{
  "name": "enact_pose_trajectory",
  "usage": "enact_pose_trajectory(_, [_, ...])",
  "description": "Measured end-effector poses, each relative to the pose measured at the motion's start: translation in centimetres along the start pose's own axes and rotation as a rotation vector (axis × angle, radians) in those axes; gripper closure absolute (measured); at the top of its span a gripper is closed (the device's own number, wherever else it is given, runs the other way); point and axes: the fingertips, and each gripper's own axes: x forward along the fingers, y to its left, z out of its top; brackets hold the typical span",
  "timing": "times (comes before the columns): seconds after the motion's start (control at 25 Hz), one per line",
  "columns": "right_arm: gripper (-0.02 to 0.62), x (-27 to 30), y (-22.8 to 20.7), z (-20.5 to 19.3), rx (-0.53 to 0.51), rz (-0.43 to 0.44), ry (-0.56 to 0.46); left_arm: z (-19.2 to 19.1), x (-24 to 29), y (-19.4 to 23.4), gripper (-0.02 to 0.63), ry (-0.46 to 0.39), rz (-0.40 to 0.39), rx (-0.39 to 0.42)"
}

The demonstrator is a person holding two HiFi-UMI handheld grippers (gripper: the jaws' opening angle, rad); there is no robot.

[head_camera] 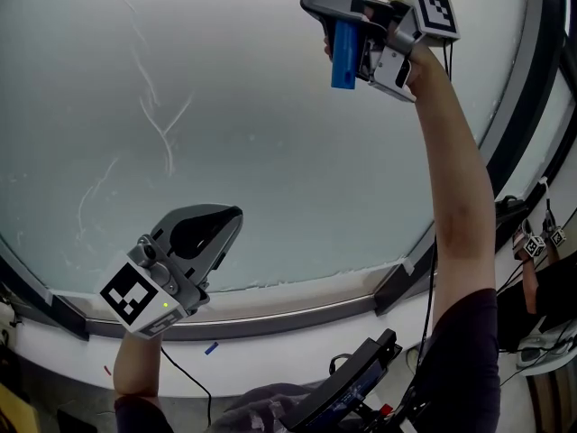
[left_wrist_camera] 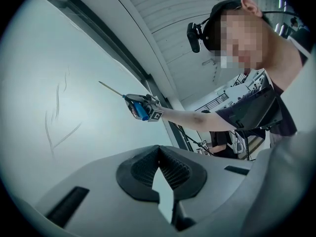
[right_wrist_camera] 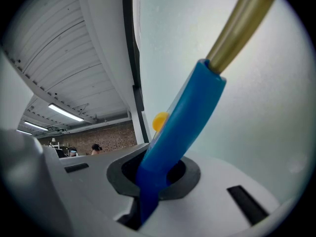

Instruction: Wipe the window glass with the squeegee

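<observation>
- Head view: my right gripper (head_camera: pixel 359 43) is raised at the top of the window glass (head_camera: pixel 288 152), with its jaws clamped on the blue handle of the squeegee (head_camera: pixel 343 54). The blade runs off to the left along the picture's top edge. I cannot confirm that it touches the pane.
- Head view: my left gripper (head_camera: pixel 203 237) is held low before the lower part of the pane, just above the window frame (head_camera: pixel 297 307) and well apart from the squeegee. Thin curved streaks (head_camera: pixel 155 120) mark the glass at upper left.
- Left gripper view: the jaws are together with their pad tips touching, and nothing is between them. Beyond them are the pane, the streaks, and my right arm (left_wrist_camera: pixel 197 118) stretched up with the squeegee at the glass.
- Right gripper view: the jaws are closed on the blue handle. It rises tilted from between them to a brass-coloured neck (right_wrist_camera: pixel 242 23) close to the glass. A yellow knob (right_wrist_camera: pixel 159 121) sits on the handle's left side.
</observation>
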Motion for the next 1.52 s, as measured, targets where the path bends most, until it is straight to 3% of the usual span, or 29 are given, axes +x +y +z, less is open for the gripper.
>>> enact_pose_trajectory(1.16, [0.572, 0.3, 0.1, -0.5, 0.036, 0.039, 0.016, -0.2, -0.8, 0.8, 0.601, 0.068, 0.021, -0.105])
enact_pose_trajectory(1.52, [0.571, 0.3, 0.4, -0.4, 0.06, 0.073, 0.013, -0.4, -1.9, 1.0, 0.601, 0.122, 0.08, -0.122])
